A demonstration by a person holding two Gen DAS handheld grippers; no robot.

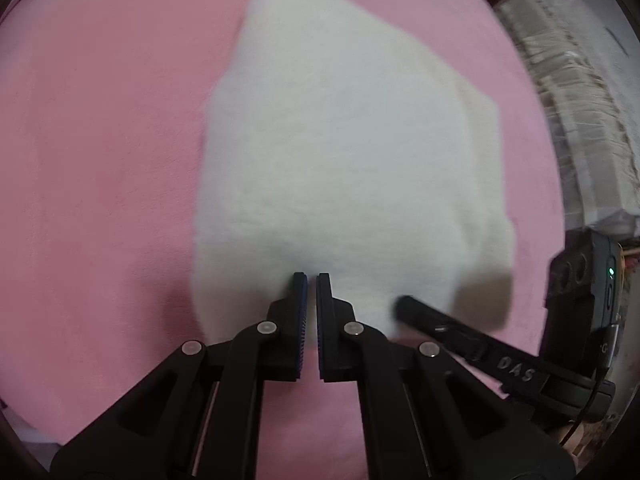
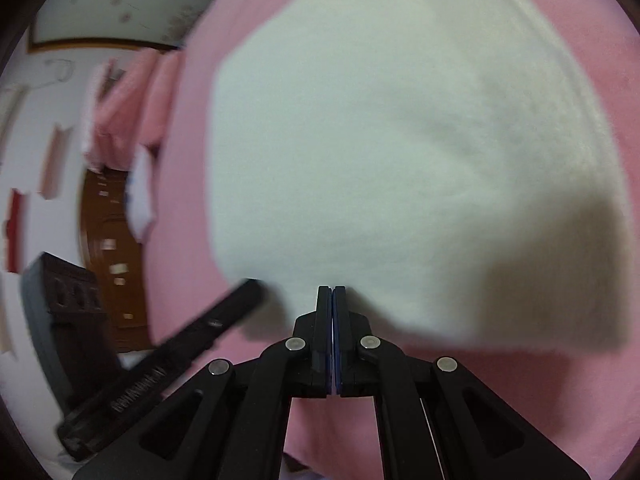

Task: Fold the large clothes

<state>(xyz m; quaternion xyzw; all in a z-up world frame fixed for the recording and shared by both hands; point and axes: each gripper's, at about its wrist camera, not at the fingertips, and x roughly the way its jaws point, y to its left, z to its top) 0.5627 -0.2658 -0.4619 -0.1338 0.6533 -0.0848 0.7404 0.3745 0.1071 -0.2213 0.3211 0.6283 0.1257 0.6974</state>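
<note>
While spread flat across the pink sheet (image 1: 100, 160), white fleecy garment (image 1: 340, 152), folded into a broad blunt wedge. At the garment's near edge, left claw (image 1: 311, 280), jaws all but closed, nothing visibly between the pads. Just beside it along the same near edge, right claw (image 2: 331, 290), jaws pressed together, empty. Beyond the garment's far side, stacked pale bedding (image 1: 572, 92), blurred.
</note>
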